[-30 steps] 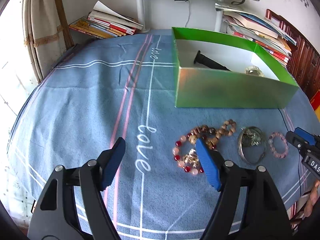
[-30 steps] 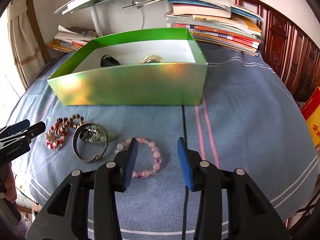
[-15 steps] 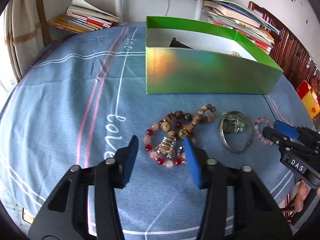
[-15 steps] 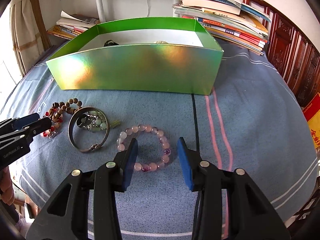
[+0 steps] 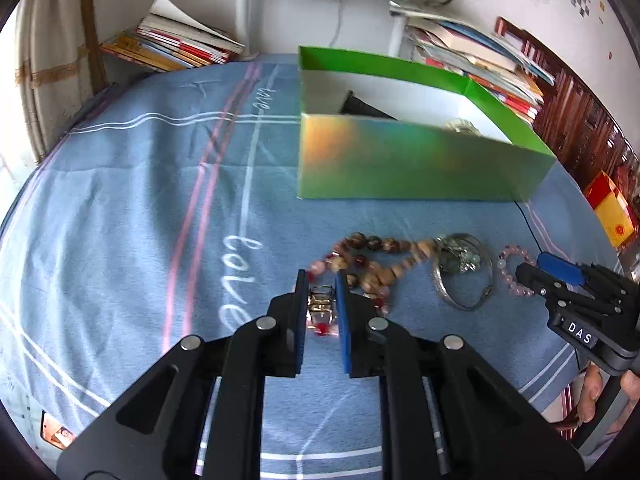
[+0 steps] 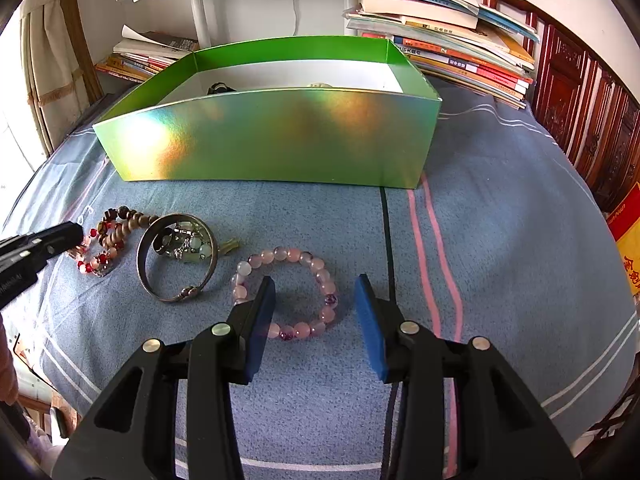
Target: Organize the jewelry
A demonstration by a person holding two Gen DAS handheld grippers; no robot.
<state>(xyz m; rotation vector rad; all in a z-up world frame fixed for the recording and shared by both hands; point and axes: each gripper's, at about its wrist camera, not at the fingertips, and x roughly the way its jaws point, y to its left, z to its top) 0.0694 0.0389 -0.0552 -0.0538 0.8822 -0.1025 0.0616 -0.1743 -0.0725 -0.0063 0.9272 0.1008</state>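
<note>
Left gripper [image 5: 322, 292]: lower centre of its view, jaws narrowed onto the gold charm [image 5: 320, 303] of the red-and-pink bead bracelet [image 5: 352, 276].
Right gripper [image 6: 316, 312]: lower centre of its view, jaws wide, one blue pad on each side of the pink bead bracelet [image 6: 286, 292].
Wooden bead strand [image 5: 394, 258]: tangled with the red-and-pink bracelet, centre of the left view.
Metal bangle [image 6: 176, 258]: left of the pink bracelet, small trinkets inside its ring.
Green box [image 6: 276, 140]: upper centre, open, behind the jewelry on the blue cloth [image 6: 500, 220] covering the counter.
Books [image 6: 444, 52]: stacked upper right.
</note>
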